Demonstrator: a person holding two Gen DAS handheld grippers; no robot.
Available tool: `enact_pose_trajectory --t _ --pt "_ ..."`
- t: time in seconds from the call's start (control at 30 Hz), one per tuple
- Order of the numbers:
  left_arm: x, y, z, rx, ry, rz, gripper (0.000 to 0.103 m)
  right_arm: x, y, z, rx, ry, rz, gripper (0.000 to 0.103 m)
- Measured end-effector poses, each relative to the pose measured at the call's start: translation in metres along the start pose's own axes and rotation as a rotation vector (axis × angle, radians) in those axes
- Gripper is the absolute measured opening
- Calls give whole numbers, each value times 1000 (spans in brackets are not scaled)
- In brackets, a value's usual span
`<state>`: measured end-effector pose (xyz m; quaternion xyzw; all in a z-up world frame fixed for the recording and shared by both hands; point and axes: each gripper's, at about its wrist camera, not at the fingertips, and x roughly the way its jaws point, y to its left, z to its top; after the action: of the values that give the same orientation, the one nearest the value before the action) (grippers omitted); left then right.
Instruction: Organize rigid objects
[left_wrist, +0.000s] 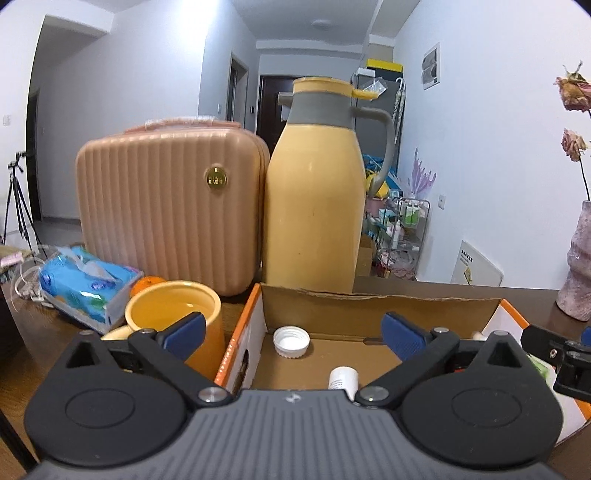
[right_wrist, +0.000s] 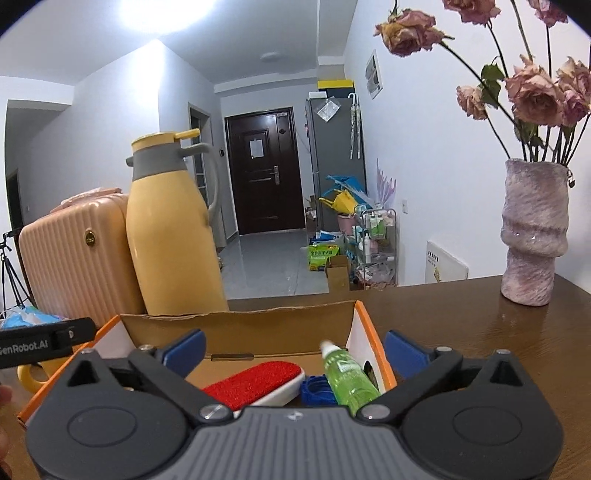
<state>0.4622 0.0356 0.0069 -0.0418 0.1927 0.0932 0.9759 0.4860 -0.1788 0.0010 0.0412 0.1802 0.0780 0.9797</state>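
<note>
My left claw (left_wrist: 293, 332) is spread wide and empty over the cardboard box (left_wrist: 369, 306) at lower centre, above a white cap (left_wrist: 291, 341) and small white bottle (left_wrist: 343, 378). My right claw (right_wrist: 293, 349) is spread too, over a red brush (right_wrist: 255, 382) and green bottle (right_wrist: 349, 376). A yellow jug (left_wrist: 314, 206) stands behind on the table (right_wrist: 461, 332).

We hold the right gripper (right_wrist: 293, 350) wide open over the cardboard box (right_wrist: 236, 325), above its red brush (right_wrist: 255, 380) and green bottle (right_wrist: 351, 380).
</note>
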Motion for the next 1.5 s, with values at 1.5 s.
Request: enact_pose_trajectory --t 1.5 --pt "-297 74 -104 60 -86 -63 103 -324 9 -96 -89 -101 -4 103"
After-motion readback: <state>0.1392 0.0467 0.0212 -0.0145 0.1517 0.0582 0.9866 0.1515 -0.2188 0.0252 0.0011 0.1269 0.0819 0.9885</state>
